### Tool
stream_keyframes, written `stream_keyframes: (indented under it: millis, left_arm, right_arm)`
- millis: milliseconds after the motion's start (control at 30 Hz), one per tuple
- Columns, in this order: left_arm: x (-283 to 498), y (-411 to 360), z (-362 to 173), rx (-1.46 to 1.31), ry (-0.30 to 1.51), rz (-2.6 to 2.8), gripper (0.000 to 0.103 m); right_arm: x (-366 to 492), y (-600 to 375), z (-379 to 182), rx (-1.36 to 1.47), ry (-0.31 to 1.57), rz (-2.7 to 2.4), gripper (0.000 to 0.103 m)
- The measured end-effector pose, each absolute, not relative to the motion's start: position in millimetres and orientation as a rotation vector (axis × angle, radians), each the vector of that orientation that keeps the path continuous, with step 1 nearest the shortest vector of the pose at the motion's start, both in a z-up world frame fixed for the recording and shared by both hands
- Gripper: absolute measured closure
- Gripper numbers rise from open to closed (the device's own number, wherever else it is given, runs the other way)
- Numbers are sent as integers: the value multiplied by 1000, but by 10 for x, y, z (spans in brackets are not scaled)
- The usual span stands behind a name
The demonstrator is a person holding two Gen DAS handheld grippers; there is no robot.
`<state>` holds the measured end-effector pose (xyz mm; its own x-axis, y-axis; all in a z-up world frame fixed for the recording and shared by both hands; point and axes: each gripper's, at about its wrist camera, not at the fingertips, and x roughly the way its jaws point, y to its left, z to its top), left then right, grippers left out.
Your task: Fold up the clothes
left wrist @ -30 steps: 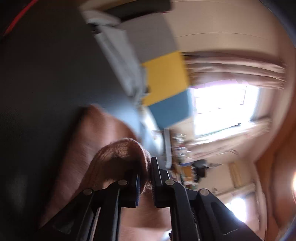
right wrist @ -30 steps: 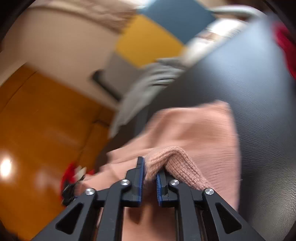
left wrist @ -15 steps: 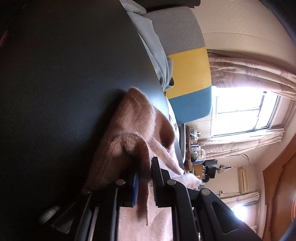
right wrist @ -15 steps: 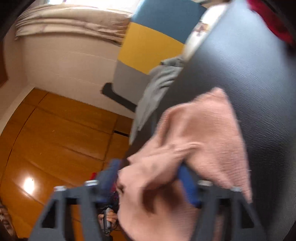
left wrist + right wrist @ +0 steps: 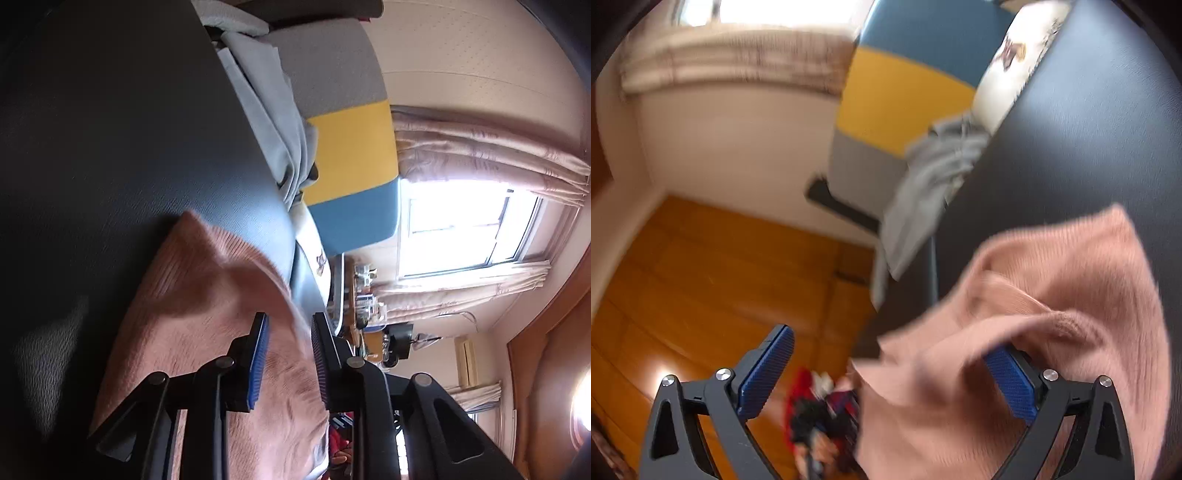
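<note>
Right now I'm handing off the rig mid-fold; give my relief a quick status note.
Left gripper: jaws parted, pink knit sweater loose between them.
Right gripper: jaws wide open, sweater draped over one finger, not clamped.
Sweater lies bunched on the dark table, partly off its edge.
A grey garment hangs off the far edge.
Left: regrasp, lay flat, finish folding.

One pink sweater (image 5: 207,295) lies on the one dark counter (image 5: 110,147), one grey garment (image 5: 269,110) hangs over its far edge — and there are two tools, the left tool (image 5: 289,354) and the right tool (image 5: 886,373), plus one window (image 5: 454,225).
</note>
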<state>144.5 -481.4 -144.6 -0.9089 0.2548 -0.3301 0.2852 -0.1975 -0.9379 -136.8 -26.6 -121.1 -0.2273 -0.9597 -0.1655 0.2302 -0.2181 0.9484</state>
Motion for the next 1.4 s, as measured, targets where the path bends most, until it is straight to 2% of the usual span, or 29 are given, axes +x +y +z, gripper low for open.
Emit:
stream_keyframes:
  millis: [67, 133, 267, 433, 500, 667, 700, 733, 767, 800, 833, 933, 1000, 1133, 1200, 1233, 1267, 1400]
  left_arm:
    - [1432, -4808, -1401, 698, 1914, -2337, 79]
    - [1395, -4789, -1351, 750, 1822, -2354, 77]
    - [1382, -4709, -1320, 926, 1517, -2382, 77]
    - [1319, -4635, -1256, 1021, 1263, -2461, 74]
    - [1289, -4630, -1234, 1039, 1183, -2489, 72]
    - [1187, -4640, -1292, 1087, 1132, -2502, 60]
    - [1169, -4630, -1307, 1099, 1129, -2507, 60]
    - [1152, -4611, -1322, 1118, 1116, -2512, 62]
    - [1141, -4571, -1321, 1142, 1072, -2517, 70]
    - [1138, -4518, -1299, 1155, 999, -2520, 93]
    - [1134, -4465, -1276, 1167, 926, -2521, 103]
    - [1187, -4339, -1120, 1108, 816, -2594, 103]
    - [1203, -4301, -1048, 1082, 761, -2612, 103]
    - [1176, -4389, -1178, 1136, 801, -2554, 103]
    - [1219, -4471, -1156, 1084, 866, -2556, 88]
    - [1241, -4512, -1145, 1058, 898, -2556, 87]
    - [1224, -4533, -1140, 1059, 908, -2557, 80]
    - [935, -4503, -1152, 1217, 823, -2556, 73]
  right_arm:
    - [-1387, -266, -1180, 1051, -1051, -1631, 1]
    - [-1329, -285, -1084, 1060, -950, -1690, 1]
    - [-1126, -297, -861, 1062, -573, -1903, 1]
    - [-1249, -347, -922, 1115, -261, -2035, 27]
    - [-1321, -370, -968, 1143, -145, -2069, 34]
    - [-1402, -472, -1122, 1214, 114, -2105, 44]
    - [-1399, -516, -1152, 1224, 162, -2112, 55]
    - [-1396, -559, -1182, 1234, 210, -2117, 81]
    - [-1371, -613, -1193, 1235, 259, -2110, 94]
    - [-1333, -681, -1189, 1215, 313, -2113, 96]
    - [-1253, -732, -1141, 1174, 397, -2130, 96]
    - [-1023, -730, -882, 1017, 542, -2215, 97]
    - [-1031, -589, -786, 993, 505, -2281, 97]
    - [-1089, -436, -969, 1057, 440, -2277, 97]
    - [-1118, -361, -1064, 1089, 408, -2273, 96]
    - [-1132, -323, -1111, 1105, 391, -2271, 93]
    - [-1147, -286, -1158, 1121, 375, -2268, 93]
    - [-1198, -166, -1255, 1159, 310, -2262, 92]
